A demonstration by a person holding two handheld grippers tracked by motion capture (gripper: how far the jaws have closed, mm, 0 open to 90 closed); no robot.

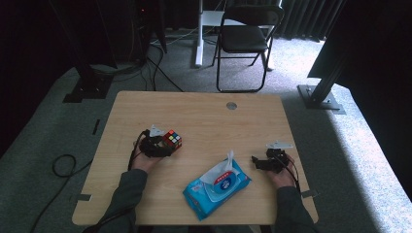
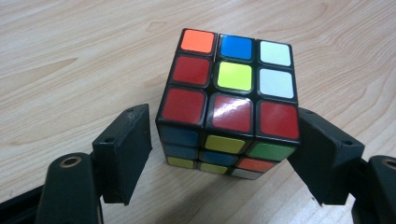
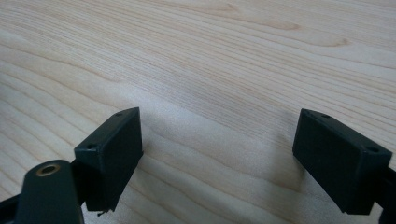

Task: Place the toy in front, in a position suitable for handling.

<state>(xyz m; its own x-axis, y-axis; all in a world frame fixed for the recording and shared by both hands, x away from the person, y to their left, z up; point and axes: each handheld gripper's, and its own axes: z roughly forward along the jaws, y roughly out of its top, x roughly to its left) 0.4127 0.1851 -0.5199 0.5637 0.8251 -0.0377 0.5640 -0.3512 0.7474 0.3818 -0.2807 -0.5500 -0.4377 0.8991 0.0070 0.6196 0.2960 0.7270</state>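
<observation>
The left gripper (image 2: 224,154) stands with its jaws apart around the colour cube (image 2: 231,102), which sits on the table (image 1: 204,116); a gap shows at one pad. The right gripper (image 3: 219,158) is wide open over bare wood. If the left hand pulls back crookedly, a pad may catch a corner and tip the cube.

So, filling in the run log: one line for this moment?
left claw: open around cube | right claw: open, idle | wipes pack: untouched
</observation>
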